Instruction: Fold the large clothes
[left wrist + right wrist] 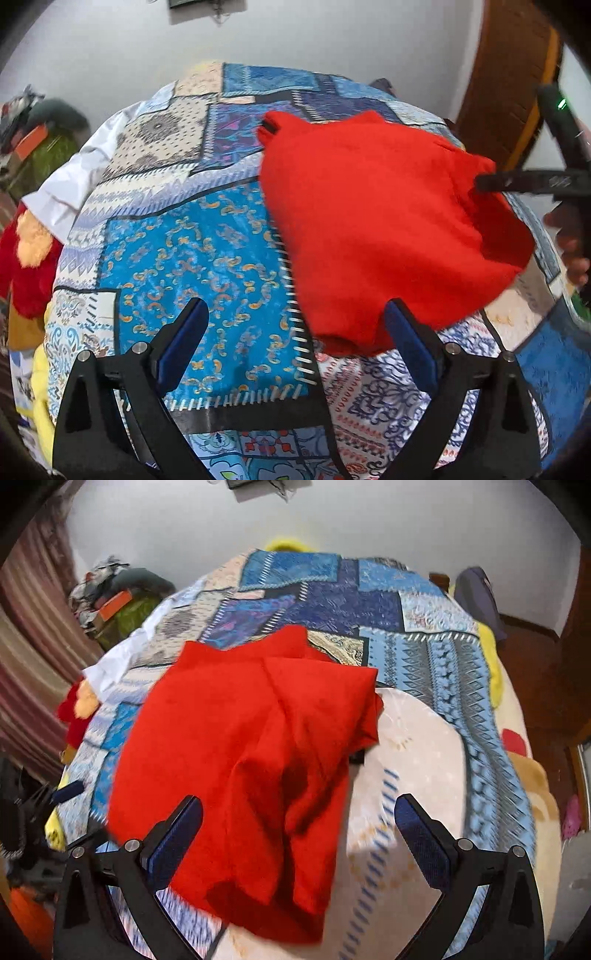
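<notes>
The red garment (251, 760) lies bunched and partly folded near the middle of the bed (207, 236), on its patchwork bedspread. Both the left gripper (295, 325) and the right gripper (299, 819) hang spread, pinching nothing. It seems a fold has been laid; next, take an edge for another fold.

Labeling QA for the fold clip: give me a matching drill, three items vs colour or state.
Items:
1. garment
2. bedspread
3. left gripper

Options:
a. blue patchwork print
b. fingers spread, nothing between them
c. plain red, lying rumpled on the bed

Pairs: 1-c, 2-a, 3-b
</notes>
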`<state>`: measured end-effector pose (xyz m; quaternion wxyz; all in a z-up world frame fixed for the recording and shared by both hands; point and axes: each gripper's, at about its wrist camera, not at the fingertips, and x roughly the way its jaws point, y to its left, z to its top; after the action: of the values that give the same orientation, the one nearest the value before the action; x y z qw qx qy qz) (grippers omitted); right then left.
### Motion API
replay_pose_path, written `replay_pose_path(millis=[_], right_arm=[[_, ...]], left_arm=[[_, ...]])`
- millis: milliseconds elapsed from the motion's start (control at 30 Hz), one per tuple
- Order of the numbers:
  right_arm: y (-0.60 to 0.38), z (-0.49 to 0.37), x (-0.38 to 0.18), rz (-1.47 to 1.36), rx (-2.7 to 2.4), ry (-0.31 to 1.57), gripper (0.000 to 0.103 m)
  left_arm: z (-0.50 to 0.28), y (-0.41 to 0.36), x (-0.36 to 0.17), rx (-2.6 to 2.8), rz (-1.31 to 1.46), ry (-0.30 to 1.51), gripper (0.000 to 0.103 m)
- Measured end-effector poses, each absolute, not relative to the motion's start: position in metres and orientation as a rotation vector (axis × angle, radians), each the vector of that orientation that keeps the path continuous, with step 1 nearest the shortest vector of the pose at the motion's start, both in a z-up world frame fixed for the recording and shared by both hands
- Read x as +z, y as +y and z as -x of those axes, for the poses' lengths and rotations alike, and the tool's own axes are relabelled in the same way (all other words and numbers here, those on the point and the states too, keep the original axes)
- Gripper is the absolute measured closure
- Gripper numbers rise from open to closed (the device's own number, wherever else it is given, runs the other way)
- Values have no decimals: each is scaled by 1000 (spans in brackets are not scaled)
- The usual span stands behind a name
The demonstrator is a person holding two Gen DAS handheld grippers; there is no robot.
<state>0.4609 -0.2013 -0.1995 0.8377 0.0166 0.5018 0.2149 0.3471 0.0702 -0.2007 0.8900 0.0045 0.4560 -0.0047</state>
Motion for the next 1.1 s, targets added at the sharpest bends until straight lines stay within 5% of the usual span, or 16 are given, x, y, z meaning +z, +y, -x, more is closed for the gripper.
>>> replay_pose_path(millis=[200,600,1100], right_arm=[[-222,-493,-245,-126,411,1210,0],[-249,-473,-203,-179,480,1136,0],[-171,-521,-266,-293,677,1288,0]], left_arm=[[-353,89,-208,77,-43,990,6],[-390,108,-184,-2,141,944,6],[-501,110,-277,-315,654,1141,5]])
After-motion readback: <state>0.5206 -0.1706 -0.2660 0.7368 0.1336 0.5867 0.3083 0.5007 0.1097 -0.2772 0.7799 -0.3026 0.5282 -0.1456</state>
